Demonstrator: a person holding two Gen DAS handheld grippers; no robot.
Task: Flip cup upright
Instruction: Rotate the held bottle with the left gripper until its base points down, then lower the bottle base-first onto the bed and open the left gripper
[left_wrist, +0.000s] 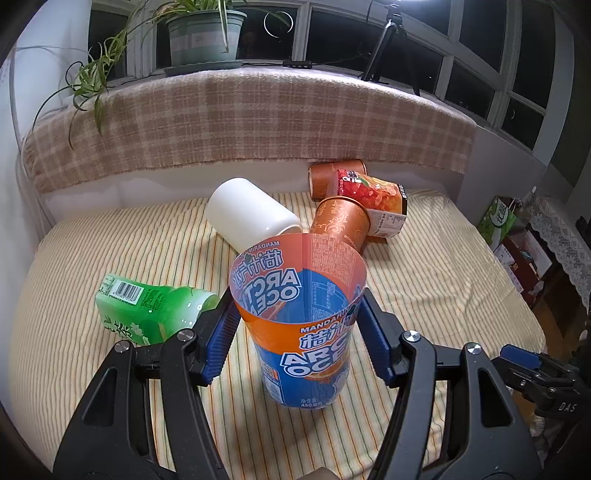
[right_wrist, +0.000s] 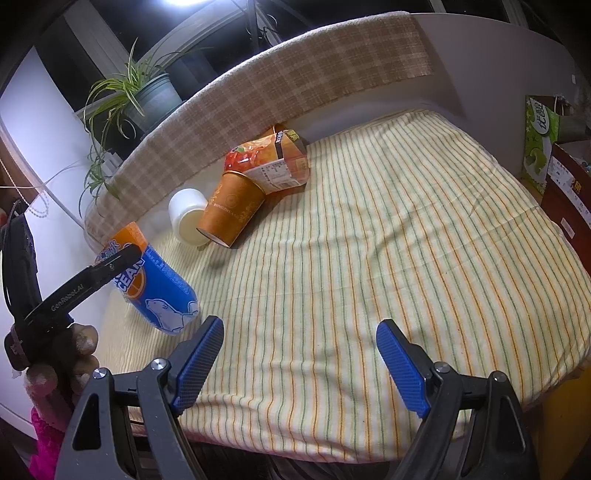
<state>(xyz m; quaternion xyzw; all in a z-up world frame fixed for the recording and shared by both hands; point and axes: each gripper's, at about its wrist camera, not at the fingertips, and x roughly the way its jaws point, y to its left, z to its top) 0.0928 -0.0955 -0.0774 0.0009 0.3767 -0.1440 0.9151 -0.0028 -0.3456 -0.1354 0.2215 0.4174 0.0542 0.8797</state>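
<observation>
Striped yellow-and-green cloth (right_wrist: 388, 258) covers the table, and most of its right half lies bare out to the rounded front edge, where the cloth hangs over. Clutter keeps to the back left: a white cylindrical cup (left_wrist: 247, 216) on its side, a copper-orange patterned paper cup (left_wrist: 340, 221) tipped beside it, a red-and-orange printed cup (left_wrist: 373, 195) behind, and a green plastic cup (left_wrist: 147, 306) lying at the left. A plaid beige blanket (left_wrist: 251, 122) closes the far edge.

Left tool (left_wrist: 297, 321) has its blue pads clamped on the orange-and-blue plastic cup (left_wrist: 299, 332), just under its open rim; the cup stands mouth up, base on the cloth, near the front left edge. Right tool (right_wrist: 300, 363) hangs over bare cloth, pads wide apart, touching nothing.
</observation>
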